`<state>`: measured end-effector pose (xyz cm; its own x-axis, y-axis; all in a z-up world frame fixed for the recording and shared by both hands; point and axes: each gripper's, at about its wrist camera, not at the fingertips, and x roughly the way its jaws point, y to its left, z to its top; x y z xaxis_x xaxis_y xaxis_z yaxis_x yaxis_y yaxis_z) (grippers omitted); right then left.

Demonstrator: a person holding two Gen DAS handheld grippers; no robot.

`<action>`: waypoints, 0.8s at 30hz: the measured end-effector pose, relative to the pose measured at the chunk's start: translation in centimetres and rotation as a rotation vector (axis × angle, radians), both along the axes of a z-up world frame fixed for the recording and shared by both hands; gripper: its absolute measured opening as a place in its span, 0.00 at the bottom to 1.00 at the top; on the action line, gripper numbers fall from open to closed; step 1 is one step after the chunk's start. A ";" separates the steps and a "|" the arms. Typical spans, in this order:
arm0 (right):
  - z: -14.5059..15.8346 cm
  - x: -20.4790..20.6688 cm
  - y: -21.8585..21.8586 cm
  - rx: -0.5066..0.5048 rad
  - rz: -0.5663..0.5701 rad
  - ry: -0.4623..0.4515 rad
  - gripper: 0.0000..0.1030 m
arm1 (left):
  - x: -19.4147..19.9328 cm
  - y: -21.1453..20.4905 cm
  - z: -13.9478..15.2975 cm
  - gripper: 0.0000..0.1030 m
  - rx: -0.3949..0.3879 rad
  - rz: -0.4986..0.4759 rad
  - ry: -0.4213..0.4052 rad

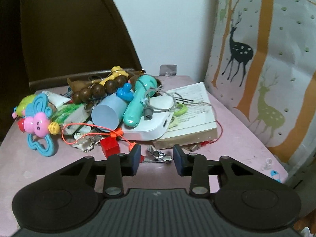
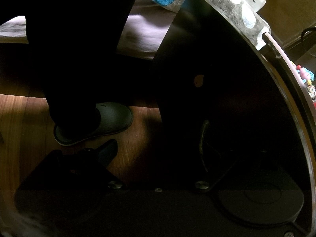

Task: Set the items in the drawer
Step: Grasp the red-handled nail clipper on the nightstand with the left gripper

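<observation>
A heap of items lies on a pink tabletop (image 1: 237, 138): a blue butterfly rattle (image 1: 39, 122), a pale blue cylinder (image 1: 107, 114), a teal handle-shaped toy (image 1: 138, 102), brown wooden beads (image 1: 98, 88), a red block (image 1: 110, 148), a white box (image 1: 156, 118) and a booklet (image 1: 193, 106). My left gripper (image 1: 157, 161) is open and empty, just above a metal clip (image 1: 158, 156) at the heap's near edge. My right gripper (image 2: 158, 158) is down low against a dark drawer front (image 2: 217, 79) by its curved handle (image 2: 202, 144). Only its left finger (image 2: 107, 153) shows clearly; the right one is lost in shadow.
A deer-print fabric panel (image 1: 266, 59) stands at the table's right. A dark brown headboard (image 1: 69, 29) rises behind the heap. In the right wrist view a person's dark leg and grey slipper (image 2: 98, 122) stand on a wooden floor (image 2: 23, 118), with a bed (image 2: 148, 29) behind.
</observation>
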<state>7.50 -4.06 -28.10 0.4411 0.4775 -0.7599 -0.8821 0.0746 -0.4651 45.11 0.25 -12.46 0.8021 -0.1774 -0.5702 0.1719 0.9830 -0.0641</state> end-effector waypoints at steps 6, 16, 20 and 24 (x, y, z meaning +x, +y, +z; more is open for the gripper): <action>0.0 0.0 0.0 0.001 0.001 -0.001 0.92 | 0.7 0.2 -0.8 0.16 -0.015 0.010 0.007; 0.0 0.0 0.1 -0.003 -0.002 0.000 0.92 | -2.8 0.1 1.1 0.04 0.026 -0.039 -0.019; 0.1 0.0 0.1 -0.005 -0.003 0.000 0.92 | -5.5 0.2 2.1 0.04 0.031 -0.068 -0.017; 0.1 0.0 0.2 -0.009 -0.006 0.000 0.92 | -8.6 0.0 2.4 0.04 0.031 -0.092 -0.003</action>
<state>7.51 -3.89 -28.04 0.4437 0.4681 -0.7642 -0.8817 0.0757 -0.4657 36.51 0.28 -10.02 0.7852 -0.2331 -0.5738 0.2620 0.9645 -0.0332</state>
